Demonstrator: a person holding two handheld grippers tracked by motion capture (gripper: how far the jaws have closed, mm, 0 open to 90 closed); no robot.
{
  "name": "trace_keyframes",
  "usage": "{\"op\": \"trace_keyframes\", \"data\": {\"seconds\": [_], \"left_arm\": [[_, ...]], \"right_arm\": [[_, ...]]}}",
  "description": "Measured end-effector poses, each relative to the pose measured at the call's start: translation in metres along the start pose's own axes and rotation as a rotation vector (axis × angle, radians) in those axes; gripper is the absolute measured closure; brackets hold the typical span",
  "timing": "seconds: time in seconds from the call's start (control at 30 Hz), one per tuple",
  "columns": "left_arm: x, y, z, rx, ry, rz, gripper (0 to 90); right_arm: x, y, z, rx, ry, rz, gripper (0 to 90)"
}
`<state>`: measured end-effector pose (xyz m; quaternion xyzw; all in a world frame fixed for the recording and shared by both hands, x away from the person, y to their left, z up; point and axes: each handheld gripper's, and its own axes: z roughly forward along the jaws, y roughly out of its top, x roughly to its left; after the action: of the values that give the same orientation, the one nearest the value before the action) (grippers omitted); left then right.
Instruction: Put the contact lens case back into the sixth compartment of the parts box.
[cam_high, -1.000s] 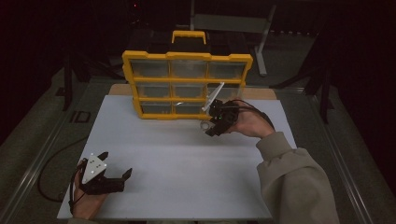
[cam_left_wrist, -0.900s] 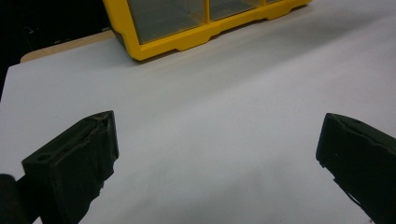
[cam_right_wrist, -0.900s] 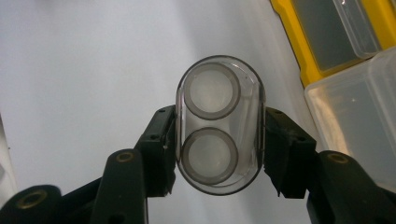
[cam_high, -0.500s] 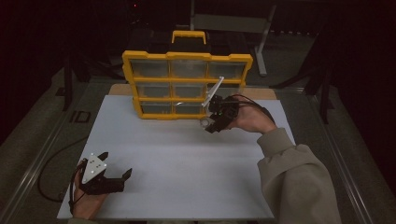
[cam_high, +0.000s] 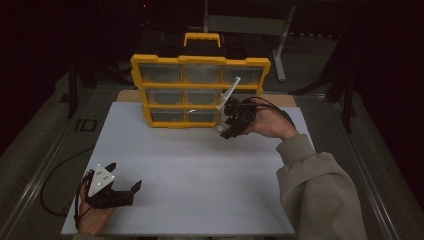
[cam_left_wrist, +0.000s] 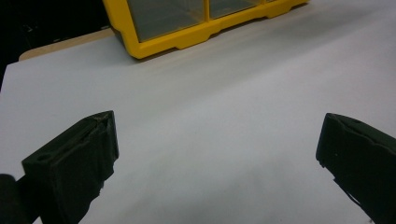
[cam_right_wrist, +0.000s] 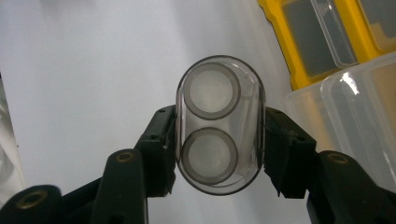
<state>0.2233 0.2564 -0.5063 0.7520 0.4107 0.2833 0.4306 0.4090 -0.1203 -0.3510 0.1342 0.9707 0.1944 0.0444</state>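
High view: clear case (cam_high: 220, 127) mostly hidden.

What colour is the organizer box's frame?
Yellow; the organizer box shows best in the high view.

We see the organizer case (cam_high: 200, 92) standing at twelve o'clock on the far edge of the table (cam_high: 200, 200), its handle (cam_high: 202, 38) on top. Just at its four o'clock corner we find the right gripper (cam_high: 227, 122), a clear container (cam_right_wrist: 219, 123) between its jaws and a lid (cam_high: 228, 93) slanting up across the case's front. The left gripper (cam_high: 122, 182) sits at seven o'clock near the table's front edge, well apart from the case, with bare table between its jaws.
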Motion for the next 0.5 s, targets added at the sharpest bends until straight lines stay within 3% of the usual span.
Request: {"op": "trace_keyframes", "data": {"seconds": [0.5], "left_arm": [[0.0,-0.0002,0.0005,0.0,-0.002,0.0,0.0]], "right_arm": [[-0.0026,0.0066,-0.0091,-0.004,0.005,0.0,49.0]]}}
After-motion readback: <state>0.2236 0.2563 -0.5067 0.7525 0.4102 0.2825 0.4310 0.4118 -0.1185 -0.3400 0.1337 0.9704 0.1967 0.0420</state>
